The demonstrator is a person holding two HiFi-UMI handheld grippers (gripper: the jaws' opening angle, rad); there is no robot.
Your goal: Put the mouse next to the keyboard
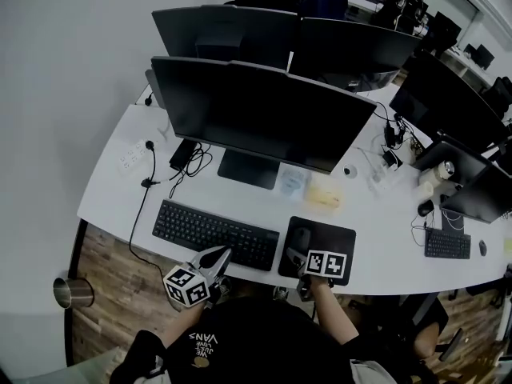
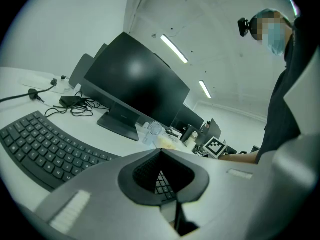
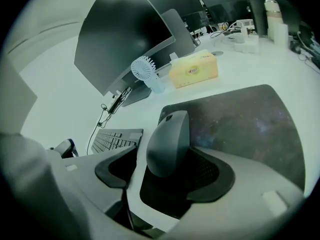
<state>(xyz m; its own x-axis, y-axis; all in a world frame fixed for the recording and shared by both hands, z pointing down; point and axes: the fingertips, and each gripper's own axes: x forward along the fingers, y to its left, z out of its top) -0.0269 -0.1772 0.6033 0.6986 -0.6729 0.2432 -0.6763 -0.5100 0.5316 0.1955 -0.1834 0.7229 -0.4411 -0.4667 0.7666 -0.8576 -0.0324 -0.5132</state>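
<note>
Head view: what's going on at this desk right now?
A person works at the desk with a gripper in each hand. The right gripper has its jaws open around the black mouse, which sits on the left part of the mouse pad, just right of the keyboard. The left gripper is shut and empty, held by the keyboard's front edge.
</note>
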